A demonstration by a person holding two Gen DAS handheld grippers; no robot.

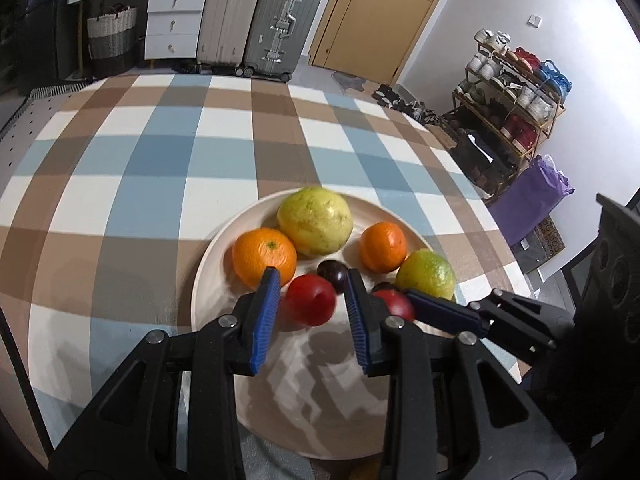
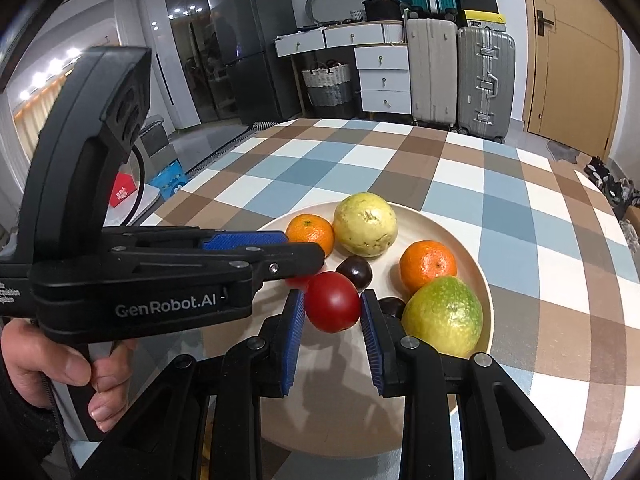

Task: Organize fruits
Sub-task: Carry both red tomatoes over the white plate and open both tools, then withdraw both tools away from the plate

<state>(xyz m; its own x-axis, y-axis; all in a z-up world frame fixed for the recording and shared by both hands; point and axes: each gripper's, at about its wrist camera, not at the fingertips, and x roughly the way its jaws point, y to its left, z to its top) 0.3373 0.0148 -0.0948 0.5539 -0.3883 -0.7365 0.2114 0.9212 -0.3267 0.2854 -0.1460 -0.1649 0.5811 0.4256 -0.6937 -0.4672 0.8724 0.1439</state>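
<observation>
A cream plate holds a yellow guava, two oranges, a green-yellow fruit, dark plums and two red tomatoes. My left gripper is open around one red tomato, not touching it. My right gripper is open around the other red tomato; its fingers show at the right of the left wrist view. The left gripper's body crosses the right wrist view.
The plate sits on a table with a blue, brown and white checked cloth. Suitcases, white drawers and a shoe rack stand beyond the table. A hand holds the left gripper.
</observation>
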